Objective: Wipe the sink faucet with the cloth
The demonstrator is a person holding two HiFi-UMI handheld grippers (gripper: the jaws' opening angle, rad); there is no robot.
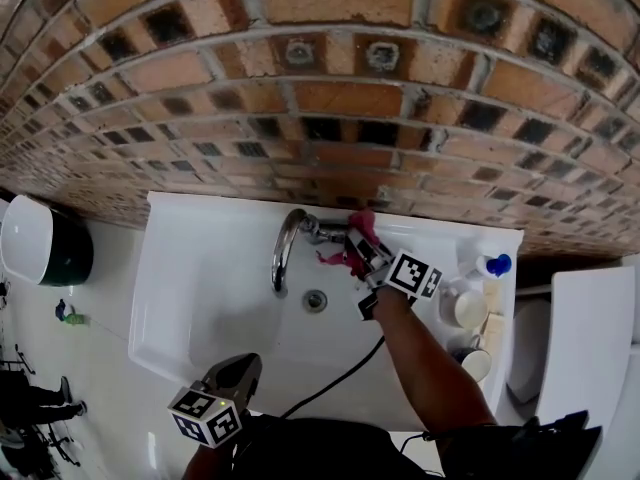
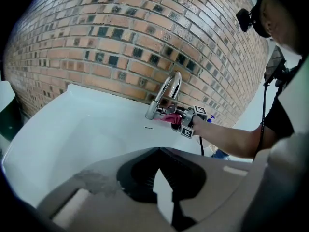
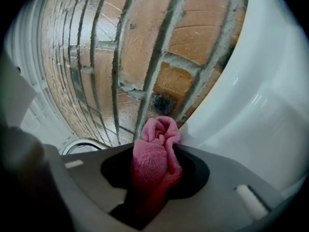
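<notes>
A chrome arched faucet [image 1: 285, 248] rises at the back of a white sink [image 1: 200, 298]. My right gripper [image 1: 364, 251] is shut on a pink cloth [image 1: 358, 230], pressing it against the faucet's base by the brick wall. In the right gripper view the bunched cloth [image 3: 154, 163] fills the space between the jaws of the right gripper [image 3: 154, 151], with a bit of the chrome faucet [image 3: 79, 144] at the left. My left gripper [image 1: 235, 376] hovers over the sink's front edge, shut and holding nothing. From the left gripper [image 2: 158, 151] the faucet [image 2: 166, 93] and cloth [image 2: 170, 118] show far ahead.
The drain [image 1: 315, 300] lies below the spout. A blue-capped bottle [image 1: 490, 265] and some cups [image 1: 463, 308] crowd the sink's right ledge. A black cable [image 1: 335, 383] trails across the basin from the right gripper. A green-and-white bin [image 1: 45, 243] stands left. The brick wall [image 1: 330, 88] backs the sink.
</notes>
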